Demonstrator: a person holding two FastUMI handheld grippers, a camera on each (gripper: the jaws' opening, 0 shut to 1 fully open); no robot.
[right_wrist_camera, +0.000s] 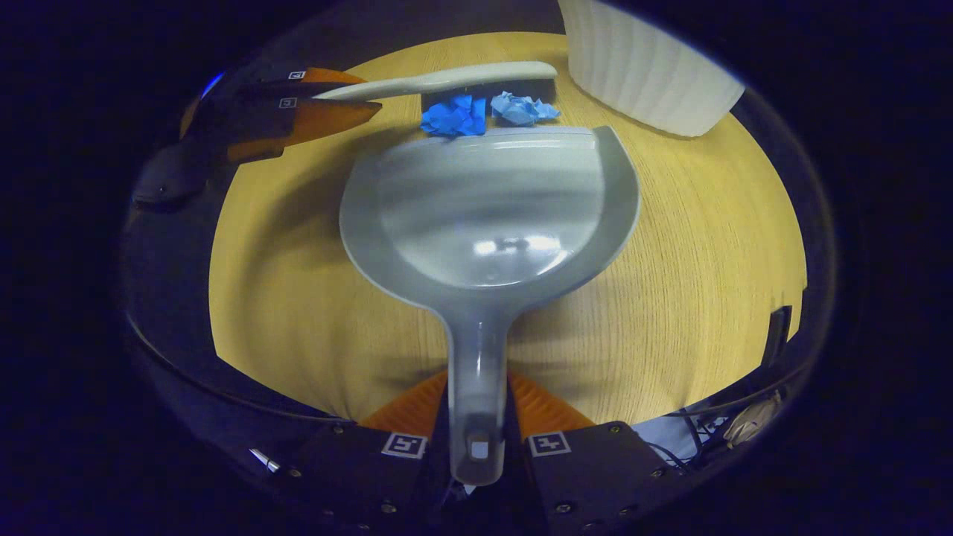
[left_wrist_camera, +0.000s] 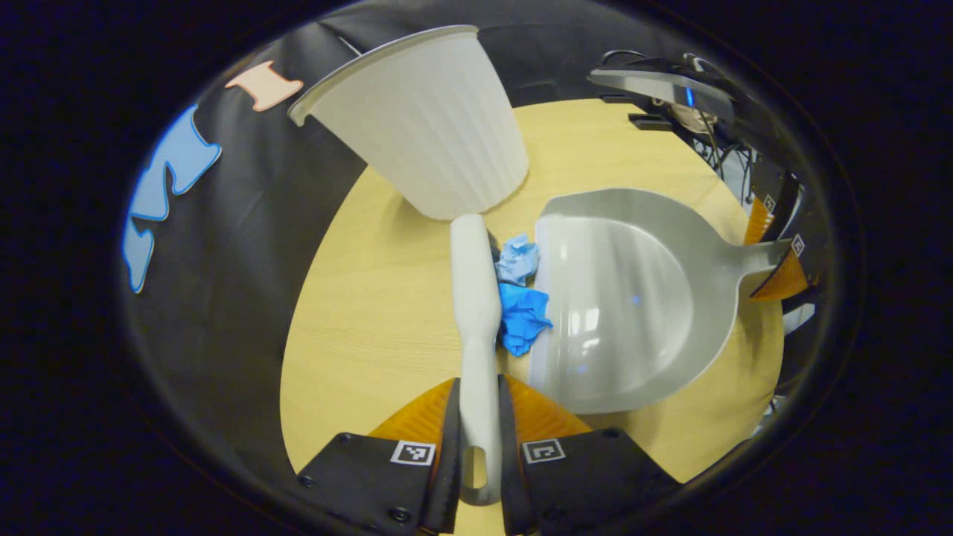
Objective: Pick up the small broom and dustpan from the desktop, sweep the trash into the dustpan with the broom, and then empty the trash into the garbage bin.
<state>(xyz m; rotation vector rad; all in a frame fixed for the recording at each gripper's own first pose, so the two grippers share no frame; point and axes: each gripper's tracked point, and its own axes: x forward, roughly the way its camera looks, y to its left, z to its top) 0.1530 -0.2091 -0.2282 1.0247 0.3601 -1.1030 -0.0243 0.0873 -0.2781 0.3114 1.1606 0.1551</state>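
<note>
Now the sweeping step is in hand. The left tongs (left_wrist_camera: 476, 439) are clamped on the handle of the broom (left_wrist_camera: 476, 298), both fingers pressing its sides, and the right tongs (right_wrist_camera: 478, 432) are clamped likewise on the handle of the dustpan (right_wrist_camera: 484, 216). Taking the dustpan as the landmark: its front lip lies flat on the desk (right_wrist_camera: 670, 298), and two crumpled paper scraps, a dark blue scrap (right_wrist_camera: 454, 117) and a pale blue scrap (right_wrist_camera: 521, 109), sit just beyond that lip, touching it or nearly so. The broom head stands on the far side of them, so the scraps are caught between bristles and lip. The white garbage bin (left_wrist_camera: 421, 119) stands near the dustpan's far corner.

By my judgement nothing is yet in the pan. The next move calls for drawing the broom toward the dustpan, low and steady, while the right tongs hold the lip pressed down so the scraps ride over it rather than slip beneath.
</note>
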